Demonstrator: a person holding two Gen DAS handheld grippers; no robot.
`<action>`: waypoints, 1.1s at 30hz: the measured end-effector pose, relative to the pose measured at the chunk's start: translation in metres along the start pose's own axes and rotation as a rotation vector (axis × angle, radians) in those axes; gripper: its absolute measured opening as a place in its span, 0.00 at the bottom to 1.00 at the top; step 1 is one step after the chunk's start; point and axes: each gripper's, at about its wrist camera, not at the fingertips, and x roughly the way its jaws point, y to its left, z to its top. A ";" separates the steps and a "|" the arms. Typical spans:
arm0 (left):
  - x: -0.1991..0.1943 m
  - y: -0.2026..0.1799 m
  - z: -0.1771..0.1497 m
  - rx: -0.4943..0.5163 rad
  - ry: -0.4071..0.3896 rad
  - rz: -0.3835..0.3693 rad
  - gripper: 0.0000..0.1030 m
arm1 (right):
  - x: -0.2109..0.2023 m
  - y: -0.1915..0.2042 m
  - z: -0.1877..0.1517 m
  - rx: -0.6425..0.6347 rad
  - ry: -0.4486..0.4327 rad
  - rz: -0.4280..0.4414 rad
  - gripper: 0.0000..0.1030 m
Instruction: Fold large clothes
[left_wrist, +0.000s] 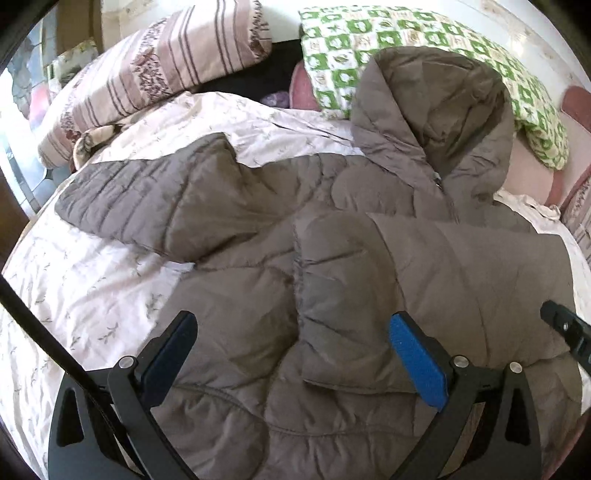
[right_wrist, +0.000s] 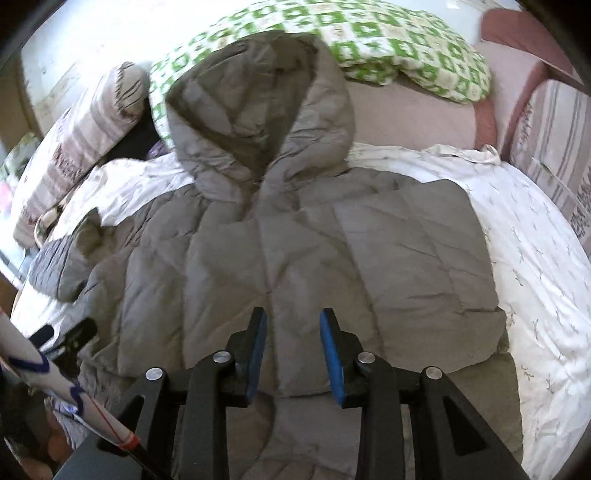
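A large grey-brown hooded puffer jacket (left_wrist: 351, 229) lies front up on the bed, its hood (left_wrist: 436, 110) towards the pillows. One sleeve (left_wrist: 147, 199) stretches out to the left in the left wrist view. The other sleeve (left_wrist: 369, 295) is folded across the chest. My left gripper (left_wrist: 291, 321) hovers over the jacket's lower front, open wide, with nothing between its pads. In the right wrist view my right gripper (right_wrist: 293, 317) hangs above the jacket (right_wrist: 295, 240) near the zip line. It stands open with a narrow gap, and no cloth is pinched.
The bed is covered by a white floral sheet (right_wrist: 535, 277). A green checked pillow (left_wrist: 406, 33) and a striped pink pillow (left_wrist: 166, 70) lie at the head. A pink headboard cushion (right_wrist: 517, 74) is on the right. The bed's edge and the floor (left_wrist: 22, 166) lie at the far left.
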 end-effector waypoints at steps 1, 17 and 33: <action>0.001 0.002 0.000 -0.003 0.004 0.000 1.00 | 0.001 0.005 -0.002 -0.016 0.004 0.002 0.32; 0.001 0.028 0.016 -0.042 -0.007 0.017 1.00 | 0.010 0.032 -0.015 -0.128 -0.002 -0.002 0.46; 0.020 0.210 0.048 -0.362 -0.019 0.189 1.00 | 0.033 0.028 -0.023 -0.129 0.092 -0.003 0.54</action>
